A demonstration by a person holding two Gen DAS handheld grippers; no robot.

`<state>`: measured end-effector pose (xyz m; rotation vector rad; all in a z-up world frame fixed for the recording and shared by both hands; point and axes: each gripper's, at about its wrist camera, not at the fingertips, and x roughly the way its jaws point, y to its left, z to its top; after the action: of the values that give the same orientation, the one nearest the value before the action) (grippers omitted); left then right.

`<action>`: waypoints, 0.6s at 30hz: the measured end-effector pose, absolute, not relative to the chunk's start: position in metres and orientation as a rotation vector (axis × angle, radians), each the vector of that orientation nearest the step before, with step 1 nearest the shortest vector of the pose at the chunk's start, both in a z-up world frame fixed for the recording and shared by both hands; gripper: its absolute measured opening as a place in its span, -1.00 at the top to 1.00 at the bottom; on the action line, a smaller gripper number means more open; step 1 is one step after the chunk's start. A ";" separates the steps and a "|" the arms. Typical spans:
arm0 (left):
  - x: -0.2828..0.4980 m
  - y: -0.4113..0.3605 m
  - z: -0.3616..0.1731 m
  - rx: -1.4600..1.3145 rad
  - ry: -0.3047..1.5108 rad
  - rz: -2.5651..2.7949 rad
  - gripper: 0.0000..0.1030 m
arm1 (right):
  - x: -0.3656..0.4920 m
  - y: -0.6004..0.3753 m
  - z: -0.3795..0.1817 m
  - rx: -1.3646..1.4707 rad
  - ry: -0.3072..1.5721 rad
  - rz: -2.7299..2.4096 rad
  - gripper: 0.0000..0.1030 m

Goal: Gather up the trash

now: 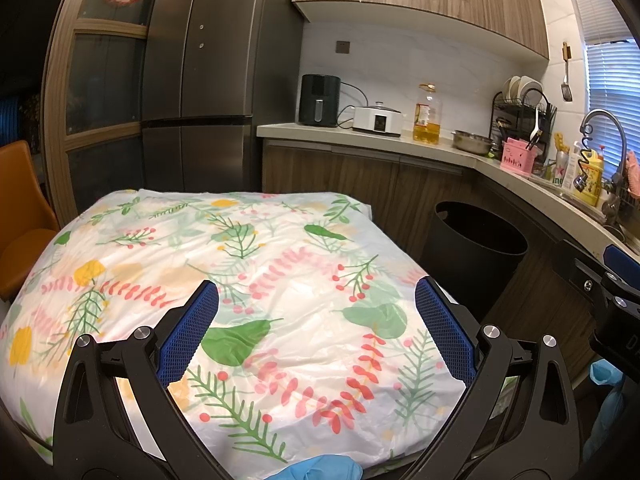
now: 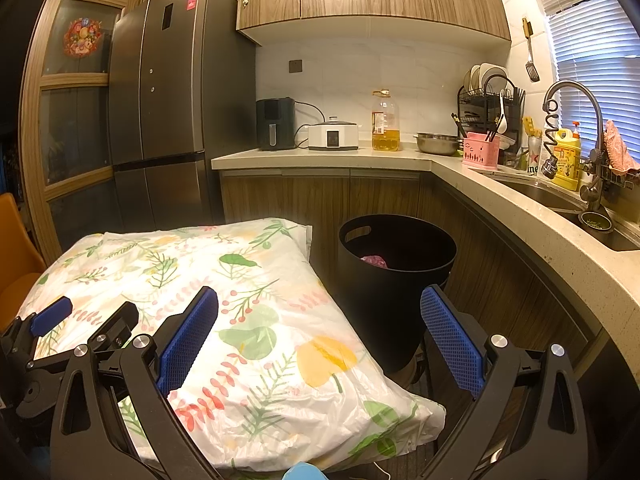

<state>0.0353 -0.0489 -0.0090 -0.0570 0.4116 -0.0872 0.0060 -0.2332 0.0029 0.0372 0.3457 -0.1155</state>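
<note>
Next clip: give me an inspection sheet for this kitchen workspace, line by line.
Surface: table under a floral plastic cover, wrinkled; no trash on it.
Job's things: black bin on the floor beside the table, something pinkish inside.
Clutter: nothing seen on the table.
Grippers: left tongs open above the cover, empty; right tongs open, empty.
Cables: cords behind the air fryer and cooker.
Surroundings: fridge, oil bottle, dish rack, sink tap, orange chair.
</note>
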 end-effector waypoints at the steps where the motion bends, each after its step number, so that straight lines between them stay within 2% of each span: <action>1: 0.035 -0.050 -0.009 -0.056 0.411 -0.087 -0.88 | 0.005 -0.233 0.002 0.037 0.345 -0.114 -0.89; 12: 0.036 -0.052 -0.007 -0.047 0.409 -0.093 -0.87 | 0.007 -0.233 0.005 0.039 0.344 -0.117 -0.89; 16: 0.036 -0.053 -0.009 -0.032 0.415 -0.106 -0.67 | 0.007 -0.234 0.005 0.041 0.342 -0.121 -0.89; 18: 0.036 -0.053 -0.010 -0.025 0.416 -0.111 -0.65 | 0.006 -0.234 0.005 0.043 0.341 -0.123 -0.89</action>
<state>0.0365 -0.0526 -0.0097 -0.0252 0.4157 -0.1109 0.0057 -0.2338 0.0051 0.0430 0.3405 -0.1228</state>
